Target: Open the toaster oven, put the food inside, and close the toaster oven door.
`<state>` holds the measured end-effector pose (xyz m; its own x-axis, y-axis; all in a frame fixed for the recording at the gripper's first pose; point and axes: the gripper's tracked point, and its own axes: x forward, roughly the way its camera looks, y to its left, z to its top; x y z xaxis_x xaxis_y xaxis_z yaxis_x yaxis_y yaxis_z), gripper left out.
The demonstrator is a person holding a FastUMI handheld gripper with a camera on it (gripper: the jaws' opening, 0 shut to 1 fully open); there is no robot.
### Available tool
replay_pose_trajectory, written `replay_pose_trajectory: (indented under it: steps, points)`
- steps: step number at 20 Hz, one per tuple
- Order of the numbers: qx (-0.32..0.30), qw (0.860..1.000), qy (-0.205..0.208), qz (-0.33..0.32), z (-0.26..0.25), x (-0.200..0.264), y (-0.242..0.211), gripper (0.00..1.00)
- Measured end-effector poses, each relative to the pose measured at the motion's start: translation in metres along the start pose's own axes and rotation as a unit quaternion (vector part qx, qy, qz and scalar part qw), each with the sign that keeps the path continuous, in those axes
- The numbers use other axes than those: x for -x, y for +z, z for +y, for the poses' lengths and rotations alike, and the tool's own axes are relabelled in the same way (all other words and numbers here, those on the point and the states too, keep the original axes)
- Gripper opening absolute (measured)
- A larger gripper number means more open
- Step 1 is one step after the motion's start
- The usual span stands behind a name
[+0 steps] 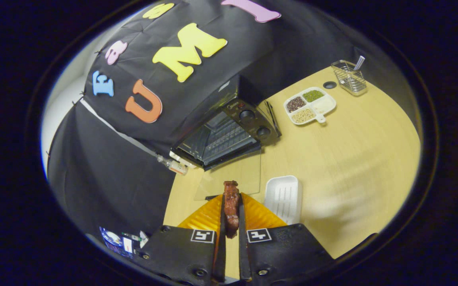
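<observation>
The table (352, 159) is being taken up at 12 o'clock of the hand-held gripper (231, 206) by the toaster oven (229, 133), its glass door (233, 174) being held folded down. A white tray (284, 197) is lying at 1 o'clock. The food (231, 206) is being pinched between both nearly closed fingers.

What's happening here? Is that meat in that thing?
Yes. A person is working a handheld claw, and its two fingers are pinched on a reddish-brown piece of food. Just ahead, the toaster oven stands on the wooden table with its glass door already folded down flat. The food has not gone inside yet. Beside the fingers lies a white tray; farther back are a divided dish of grains and a wire basket.
</observation>
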<state>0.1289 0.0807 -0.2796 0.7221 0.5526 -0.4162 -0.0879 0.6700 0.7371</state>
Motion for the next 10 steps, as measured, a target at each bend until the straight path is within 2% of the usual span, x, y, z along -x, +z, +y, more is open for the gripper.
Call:
replay_pose_trajectory:
  steps: [4, 7, 10]
  points:
    - [-0.066, 0.997, -0.003, -0.043, 0.032, -0.049, 0.001, 0.16]
    - [-0.092, 0.993, -0.014, -0.077, 0.049, -0.09, 0.002, 0.16]
    - [-0.14, 0.984, -0.007, -0.113, 0.061, -0.131, 0.011, 0.16]
